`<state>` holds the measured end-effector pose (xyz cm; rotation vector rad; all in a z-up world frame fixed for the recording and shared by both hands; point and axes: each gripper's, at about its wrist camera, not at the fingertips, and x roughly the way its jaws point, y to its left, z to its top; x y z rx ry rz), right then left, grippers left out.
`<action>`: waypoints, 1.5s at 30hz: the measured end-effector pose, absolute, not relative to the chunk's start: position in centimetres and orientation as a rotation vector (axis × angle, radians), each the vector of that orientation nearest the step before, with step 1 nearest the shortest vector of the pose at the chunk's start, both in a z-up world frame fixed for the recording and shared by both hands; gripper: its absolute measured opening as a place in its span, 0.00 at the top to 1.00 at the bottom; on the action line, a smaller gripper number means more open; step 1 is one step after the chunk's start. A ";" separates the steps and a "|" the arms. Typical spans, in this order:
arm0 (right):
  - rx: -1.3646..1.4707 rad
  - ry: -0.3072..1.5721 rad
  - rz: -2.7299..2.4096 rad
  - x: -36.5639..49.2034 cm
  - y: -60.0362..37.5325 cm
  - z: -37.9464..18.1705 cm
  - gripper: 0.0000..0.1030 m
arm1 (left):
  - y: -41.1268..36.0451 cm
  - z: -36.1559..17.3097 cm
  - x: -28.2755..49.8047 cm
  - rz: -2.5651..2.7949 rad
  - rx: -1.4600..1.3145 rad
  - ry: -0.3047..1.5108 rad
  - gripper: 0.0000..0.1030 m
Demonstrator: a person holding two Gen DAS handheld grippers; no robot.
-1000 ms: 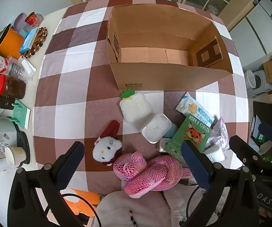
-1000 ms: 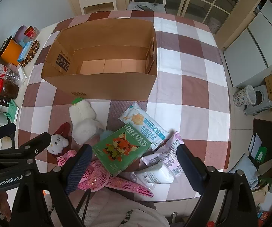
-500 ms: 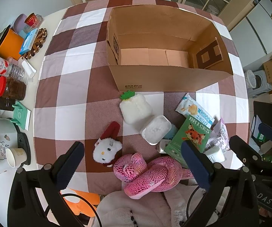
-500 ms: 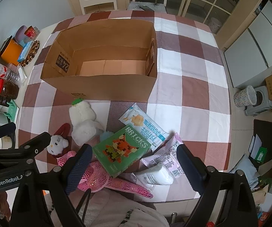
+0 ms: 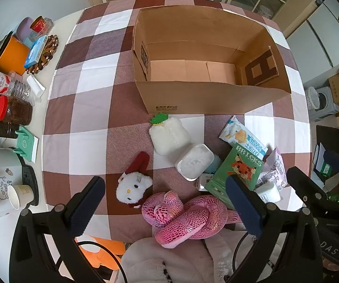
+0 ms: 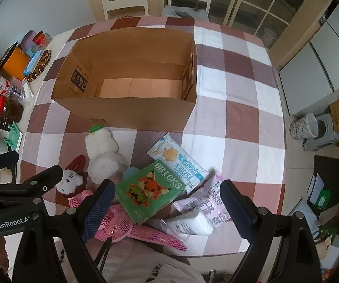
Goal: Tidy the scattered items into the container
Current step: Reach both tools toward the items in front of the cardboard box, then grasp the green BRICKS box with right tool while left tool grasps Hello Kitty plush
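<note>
left gripper (image 5: 163, 194) held wide, nothing gripped, above pink snake plush (image 5: 186, 217) | right gripper (image 6: 167, 199) held wide, nothing gripped, over green BRICKS box (image 6: 149, 194) | cardboard box (image 5: 207, 101) seen open at far side of checked tablecloth (image 5: 84, 108) | scattered items grouped near table edge, outside it

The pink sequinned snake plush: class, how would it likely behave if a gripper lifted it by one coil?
The pink snake plush lies knotted in soft coils, so it would probably sag and unwind. Its sequinned skin may slip. It looks stuffed, so likely light.
</note>
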<state>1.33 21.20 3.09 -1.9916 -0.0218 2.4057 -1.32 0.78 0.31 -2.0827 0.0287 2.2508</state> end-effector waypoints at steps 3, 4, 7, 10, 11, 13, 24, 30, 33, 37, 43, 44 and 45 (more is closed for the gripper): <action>-1.991 -0.018 2.408 1.3 21.3 3.1 0.10 | 0.8 0.3 -1.3 2.251 -2.081 0.030 0.00; -1.991 -0.017 2.409 1.3 21.3 3.1 0.10 | 0.8 0.3 -1.3 2.251 -2.081 0.031 0.00; -1.990 -0.005 2.407 1.3 21.3 3.2 0.10 | 1.0 0.3 -1.3 2.251 -2.080 0.032 0.00; -1.995 -0.002 2.419 1.3 21.3 3.1 0.10 | 1.1 0.3 -1.3 2.249 -2.081 0.026 0.00; -1.996 0.001 2.427 1.4 21.3 3.1 0.10 | 1.1 0.3 -1.3 2.249 -2.080 0.024 0.00; -1.997 0.008 2.449 1.6 21.3 3.1 0.10 | 1.2 0.3 -1.3 2.247 -2.079 0.023 0.00; -1.976 -0.035 2.476 2.6 22.8 2.2 0.10 | -0.3 -1.4 -0.7 2.261 -2.088 0.040 0.00; -2.012 0.217 2.347 4.0 27.4 -0.5 0.10 | -5.5 -4.6 0.4 2.294 -2.179 -0.035 0.00; -2.059 0.462 2.313 4.7 28.3 -2.4 0.10 | -7.2 -6.7 1.2 2.280 -2.192 -0.097 0.00; -2.224 0.759 2.255 4.6 27.9 -6.0 0.10 | -7.5 -9.7 2.1 2.252 -2.180 -0.120 0.01; -2.312 1.140 1.958 4.8 27.7 -11.7 0.10 | -6.8 -12.1 2.6 2.238 -2.103 -0.125 0.04; -2.314 1.170 1.921 5.0 27.8 -12.4 0.10 | -6.6 -12.3 2.6 2.239 -2.086 -0.114 0.05; -2.319 1.195 1.891 5.1 27.7 -13.1 0.10 | -6.5 -12.6 2.5 2.238 -2.070 -0.105 0.06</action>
